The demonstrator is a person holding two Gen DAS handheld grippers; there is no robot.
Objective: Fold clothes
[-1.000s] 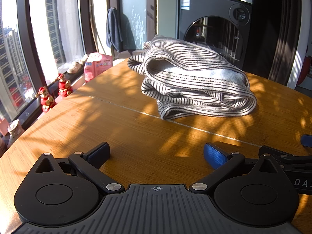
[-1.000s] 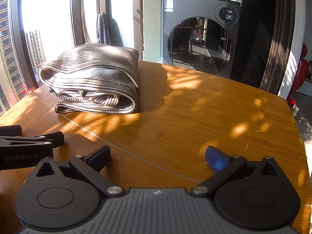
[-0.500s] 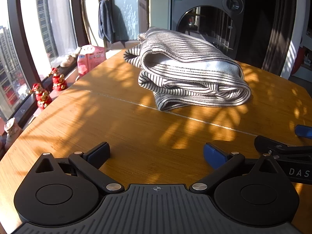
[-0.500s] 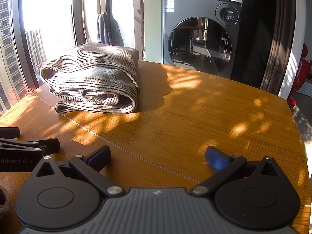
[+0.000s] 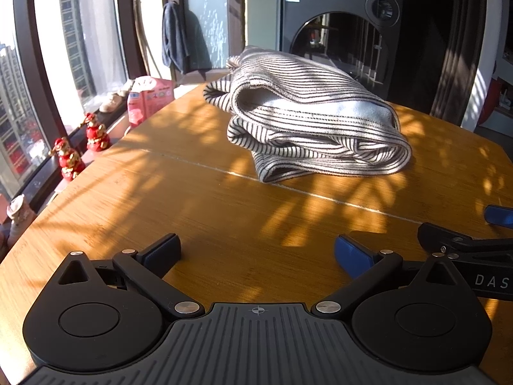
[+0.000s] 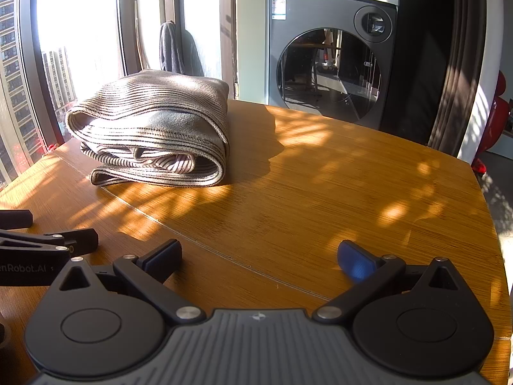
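Observation:
A grey-and-black striped garment (image 5: 314, 128) lies folded in a thick bundle on the round wooden table (image 5: 192, 199); it also shows in the right wrist view (image 6: 154, 131). My left gripper (image 5: 256, 252) is open and empty, low over the table, well short of the bundle. My right gripper (image 6: 259, 255) is open and empty, also low and near the front. Each gripper's fingers show at the edge of the other's view, the right one (image 5: 481, 234) and the left one (image 6: 48, 240).
A washing machine (image 6: 330, 61) stands behind the table. On the window sill at the left are red figurines (image 5: 69, 160), a pink pack (image 5: 149, 99) and small shoes (image 5: 112, 101). A dark cloth (image 5: 174, 48) hangs by the window. The table edge (image 6: 493, 224) drops off at the right.
The left gripper has drawn back and turned a little, so the bundle sits slightly farther right in its view. The right gripper has hardly moved. Both stay open.

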